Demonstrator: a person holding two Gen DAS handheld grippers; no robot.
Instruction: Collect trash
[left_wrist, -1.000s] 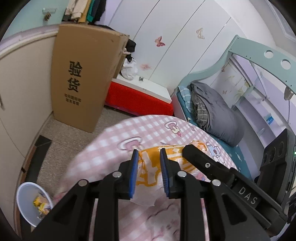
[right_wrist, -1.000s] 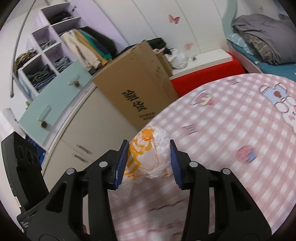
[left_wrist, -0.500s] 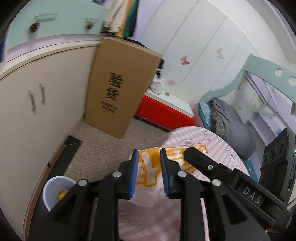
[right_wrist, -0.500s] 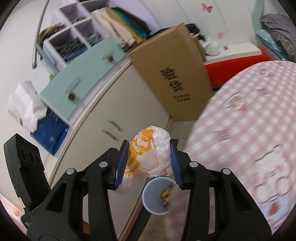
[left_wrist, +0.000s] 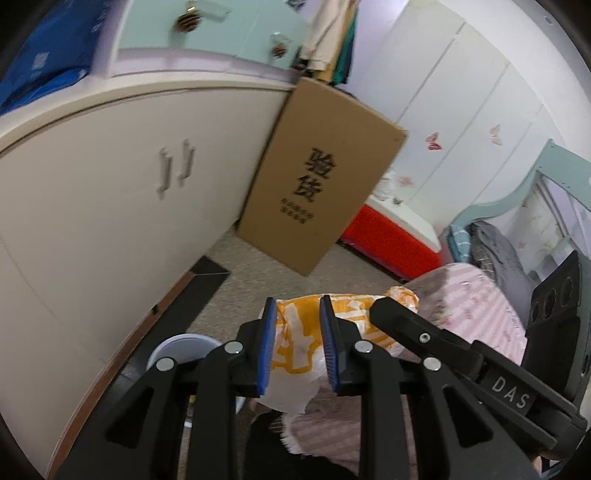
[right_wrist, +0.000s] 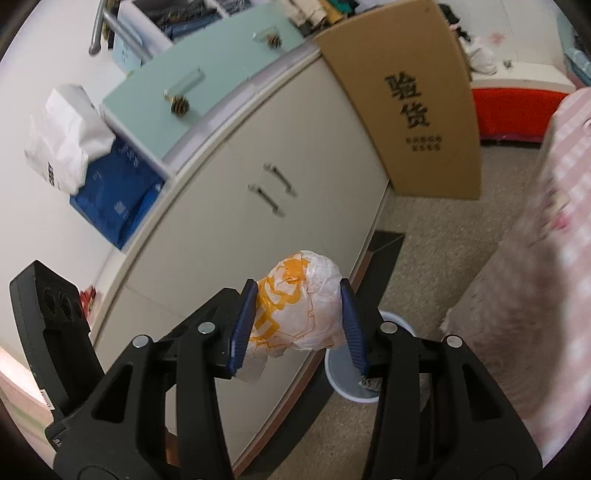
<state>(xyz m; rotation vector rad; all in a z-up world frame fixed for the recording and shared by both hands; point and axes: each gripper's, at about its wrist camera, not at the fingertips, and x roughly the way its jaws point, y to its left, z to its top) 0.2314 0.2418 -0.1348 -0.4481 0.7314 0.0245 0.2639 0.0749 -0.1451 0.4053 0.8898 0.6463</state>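
Both tools have carried the wrapper (right_wrist: 299, 306) from table to bin (right_wrist: 349, 373).

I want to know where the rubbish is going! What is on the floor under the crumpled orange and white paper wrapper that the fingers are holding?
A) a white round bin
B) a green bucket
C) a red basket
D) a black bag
A: in the right wrist view a white round bin stands on the floor just below the crumpled orange and white paper wrapper.

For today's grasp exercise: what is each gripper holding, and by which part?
Both hold one crumpled orange-and-white wrapper: the left gripper pinches one end, the right gripper clamps the bulging other end across its sides.
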